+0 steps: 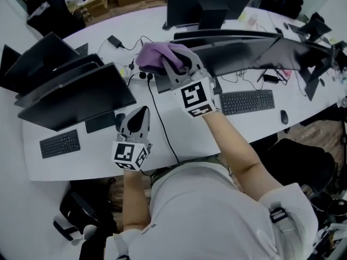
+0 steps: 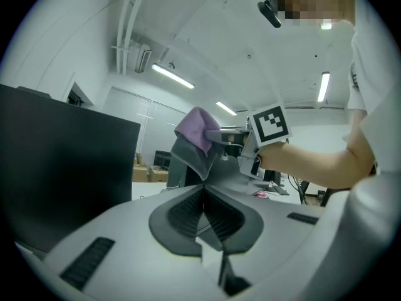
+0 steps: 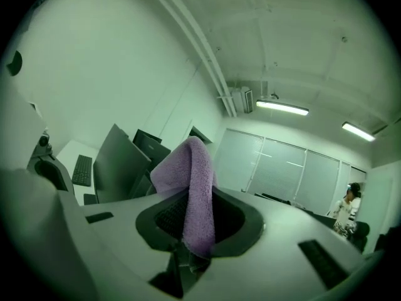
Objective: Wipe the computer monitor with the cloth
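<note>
A long white table [image 1: 184,137] curves across the head view and carries several dark screens. The computer monitor [image 1: 255,56] in front of the person is wide. It sits right of centre and is seen from above, along its top edge. Two more monitors [image 1: 70,93] stand at the left of the table, and another screen [image 1: 203,4] stands at the far side. A black keyboard [image 1: 246,102] lies on the table on the near side of the computer monitor.

The right tool [image 1: 178,63] is raised at the left end of the computer monitor, its jaws clamped on the cloth [image 1: 154,56] — a purple towel, bunched and draped over the jaw tips. Whether the cloth touches the screen cannot be told. In the right gripper view it stands up between the jaws and folds over to the left.

The left tool [image 1: 140,118] hovers over bare table close to the person's body, well apart from the cloth — its jaws are pressed together with nothing between them.

A small dark mouse [image 1: 284,117] lies near the keyboard's right end.
</note>
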### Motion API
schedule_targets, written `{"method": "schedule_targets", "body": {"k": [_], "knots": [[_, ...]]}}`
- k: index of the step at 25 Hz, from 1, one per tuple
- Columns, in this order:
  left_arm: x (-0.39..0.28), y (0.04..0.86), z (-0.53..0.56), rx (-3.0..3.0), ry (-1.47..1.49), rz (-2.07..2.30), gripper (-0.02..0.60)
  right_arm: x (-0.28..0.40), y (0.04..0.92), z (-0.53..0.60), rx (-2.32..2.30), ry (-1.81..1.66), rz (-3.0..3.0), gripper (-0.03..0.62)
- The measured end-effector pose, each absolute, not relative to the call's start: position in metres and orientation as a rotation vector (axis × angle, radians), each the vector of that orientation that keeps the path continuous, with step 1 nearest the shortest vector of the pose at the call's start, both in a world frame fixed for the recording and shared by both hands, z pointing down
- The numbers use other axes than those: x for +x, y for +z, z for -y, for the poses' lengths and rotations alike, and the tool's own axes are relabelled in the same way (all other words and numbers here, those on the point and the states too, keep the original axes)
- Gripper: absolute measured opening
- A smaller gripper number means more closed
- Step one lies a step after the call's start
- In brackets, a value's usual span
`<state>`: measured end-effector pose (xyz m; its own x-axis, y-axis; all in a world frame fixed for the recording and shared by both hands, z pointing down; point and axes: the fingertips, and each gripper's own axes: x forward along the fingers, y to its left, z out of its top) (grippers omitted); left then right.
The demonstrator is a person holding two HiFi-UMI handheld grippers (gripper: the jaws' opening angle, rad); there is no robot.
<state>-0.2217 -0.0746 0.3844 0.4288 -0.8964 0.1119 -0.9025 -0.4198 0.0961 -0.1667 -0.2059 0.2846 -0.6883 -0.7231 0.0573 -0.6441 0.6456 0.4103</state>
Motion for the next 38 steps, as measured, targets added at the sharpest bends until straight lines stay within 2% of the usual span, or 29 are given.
{"method": "schedule_targets", "body": {"k": [10,25,38], "knots": [[-0.218,0.394,0.093,2.650,0.081,1.393,0.003,-0.134,0.293,0.230,1.342,-0.564,2.433,0.081],[-0.161,0.401,0.128,2.646,0.112,1.392,0.003,-0.005,0.290,0.279,1.504,-0.493,2.346,0.080],[-0.105,0.415,0.147,2.584,0.190,1.453,0.003,0.120,0.295,0.330,1.641,-0.294,2.409,0.071]]}}
